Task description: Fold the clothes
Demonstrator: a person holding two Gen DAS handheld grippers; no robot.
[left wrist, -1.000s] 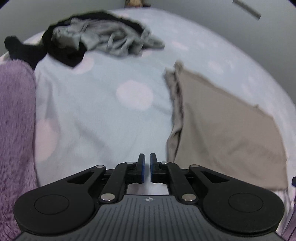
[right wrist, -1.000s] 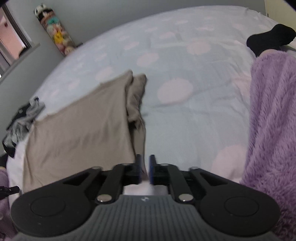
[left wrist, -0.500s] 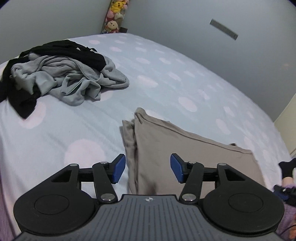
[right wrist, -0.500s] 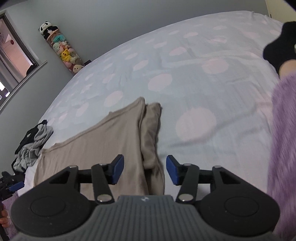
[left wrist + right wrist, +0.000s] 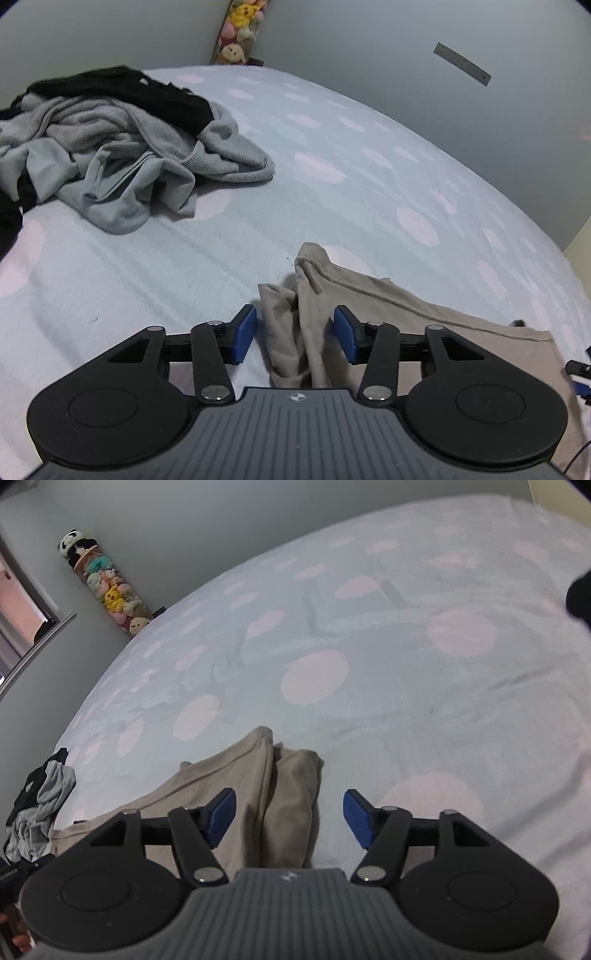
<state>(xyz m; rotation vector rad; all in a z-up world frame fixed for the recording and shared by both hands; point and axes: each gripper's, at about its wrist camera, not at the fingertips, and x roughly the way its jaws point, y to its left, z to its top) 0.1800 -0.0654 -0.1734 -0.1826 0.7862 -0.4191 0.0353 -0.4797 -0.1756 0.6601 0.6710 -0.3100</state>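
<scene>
Your left gripper [image 5: 293,334] hangs low over the near-left end of the beige garment [image 5: 424,325], jaws roughly half apart and just closing in a little after opening; the bunched corner of the cloth sits between the blue pads [image 5: 245,334], but neither pad presses on it, so nothing is gripped. Your right gripper [image 5: 290,816] does the same at the garment's other end [image 5: 288,794], jaws wider and just opening further, folded edge between them, the pads clear of the fabric on both sides, no hold. The beige garment lies flat on the pale blue bedspread [image 5: 332,192] with pink dots, near edge of the bed, folded strip along each short side, and it spans the gap between your two grippers. In the left wrist view a loose pile of grey and black clothes [image 5: 122,147] sits far left on the bed, well apart from the beige piece; the same pile [image 5: 40,805] shows at the far left in the right wrist view. A tall column of plush toys [image 5: 107,587] stands against the grey wall [image 5: 221,524] beyond the bed. A dark shape at the right edge of the right wrist view is cut off, can't tell what it is. Part of a hand [image 5: 16,934] shows at the lower left there.
</scene>
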